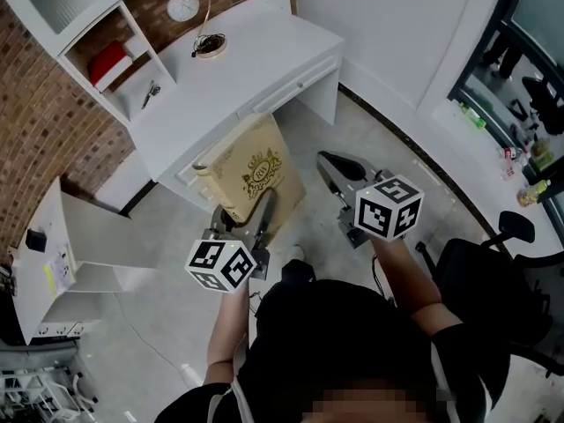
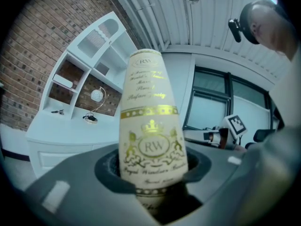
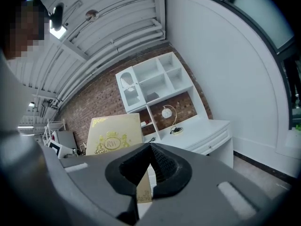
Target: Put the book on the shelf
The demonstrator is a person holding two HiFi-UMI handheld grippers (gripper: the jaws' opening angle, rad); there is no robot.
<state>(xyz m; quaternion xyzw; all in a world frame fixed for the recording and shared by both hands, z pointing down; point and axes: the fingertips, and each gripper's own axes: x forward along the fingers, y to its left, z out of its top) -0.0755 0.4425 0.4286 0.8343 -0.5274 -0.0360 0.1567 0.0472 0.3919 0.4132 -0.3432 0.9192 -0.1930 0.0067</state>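
Observation:
A cream book [image 1: 256, 170] with a gold crest hangs upright in front of the white desk [image 1: 238, 69]. My left gripper [image 1: 257, 211] is shut on its lower spine. In the left gripper view the spine [image 2: 150, 126] fills the middle, pinched between the left gripper's [image 2: 153, 175] pads. My right gripper [image 1: 330, 160] floats to the right of the book, apart from it, jaws together with nothing in them. The right gripper view shows the book's cover [image 3: 115, 138] to the left behind the shut right gripper [image 3: 151, 150]. The white shelf unit [image 1: 97, 25] stands on the desk's far left.
One shelf compartment holds a red thing [image 1: 107, 60]. A round lamp [image 1: 183, 7] stands on the desk by the shelf. A white cabinet [image 1: 53, 254] is at the left, and a black office chair [image 1: 493, 271] at the right. Brick wall lies behind.

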